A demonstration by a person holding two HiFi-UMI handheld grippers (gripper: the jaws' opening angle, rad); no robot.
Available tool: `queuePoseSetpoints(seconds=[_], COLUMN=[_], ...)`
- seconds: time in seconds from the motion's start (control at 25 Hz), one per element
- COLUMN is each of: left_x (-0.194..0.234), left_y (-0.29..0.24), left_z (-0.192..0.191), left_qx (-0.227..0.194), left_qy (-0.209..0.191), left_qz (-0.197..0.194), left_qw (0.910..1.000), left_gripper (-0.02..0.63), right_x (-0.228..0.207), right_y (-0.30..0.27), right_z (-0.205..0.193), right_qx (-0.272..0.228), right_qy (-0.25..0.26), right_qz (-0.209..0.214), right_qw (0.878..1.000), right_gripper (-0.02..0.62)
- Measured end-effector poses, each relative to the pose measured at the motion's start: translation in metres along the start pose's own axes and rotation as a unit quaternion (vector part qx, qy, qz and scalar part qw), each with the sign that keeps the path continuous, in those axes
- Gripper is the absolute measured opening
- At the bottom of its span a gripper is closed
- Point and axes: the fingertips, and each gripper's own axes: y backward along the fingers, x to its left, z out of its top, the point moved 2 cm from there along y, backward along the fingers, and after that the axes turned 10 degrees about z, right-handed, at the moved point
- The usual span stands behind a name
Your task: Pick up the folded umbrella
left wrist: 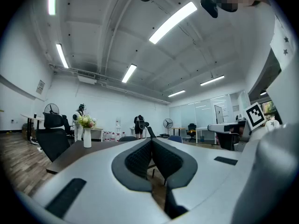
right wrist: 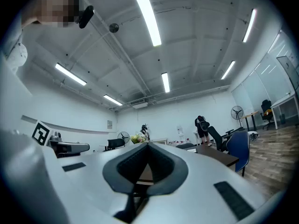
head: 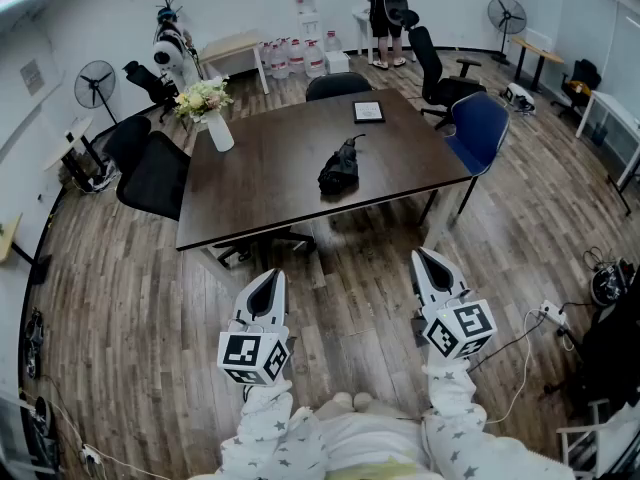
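So, a wooden floor [head: 130, 288] was seen across most of the head view, with a big dark counter [head: 270, 183] set in the middle. Black chairs [head: 155, 173] were parked at its left side and a blue chair [head: 478, 128] at its right corner. A person [head: 385, 8] was spotted by the far wall.

Both tongs were held above the floor, well short of the counter. The left tongs [head: 268, 286] were closed tip to tip with nothing between them, and the same went for the right tongs [head: 428, 263].

The folded umbrella [head: 340, 168] was left lying on the counter, right of centre, apart from everything else. A vase of flowers [head: 212, 116] was placed at the far left corner, and a small framed thing [head: 368, 111] near the far edge.

Ceiling lights [right wrist: 147, 15] were only caught in the gripper views. The umbrella couldn't be picked out there, since much of the counter was blocked by the closed tongs themselves. The frame's contents were too small to be read.
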Motion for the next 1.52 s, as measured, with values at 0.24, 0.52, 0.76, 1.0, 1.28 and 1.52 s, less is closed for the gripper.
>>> queuePoseSetpoints(seconds=[0.24, 0.52, 0.76, 1.0, 1.28, 1.52], left_x=[-0.005, -0.015, -0.023, -0.023, -0.013, 0.012], left_y=[-0.004, -0.011, -0.016, -0.027, -0.072, -0.139], left_z=[0.0, -0.001, -0.005, -0.012, -0.023, -0.024], left_qx=[0.001, 0.003, 0.011, 0.02, 0.032, 0.029], left_qy=[-0.002, -0.002, -0.004, -0.002, 0.003, 0.007], left_qz=[-0.001, -0.001, -0.007, -0.002, -0.012, -0.025], left_qw=[1.0, 1.0, 0.9999, 0.9998, 0.9994, 0.9992], left_gripper=[0.026, 0.026, 0.026, 0.026, 0.025, 0.025], right_x=[-0.007, -0.02, -0.029, -0.037, -0.063, -0.096], right_y=[0.002, 0.006, 0.006, -0.004, -0.036, -0.09], right_z=[0.001, 0.0, -0.002, -0.011, -0.022, -0.03], right_qx=[0.002, -0.001, -0.01, -0.004, 0.006, 0.006], right_qy=[-0.003, -0.012, -0.017, -0.024, -0.024, -0.022], right_qz=[-0.003, -0.007, -0.005, 0.0, 0.0, -0.013], right_qw=[1.0, 1.0, 1.0, 1.0, 1.0, 1.0], right_gripper=[0.021, 0.021, 0.021, 0.021, 0.021, 0.021])
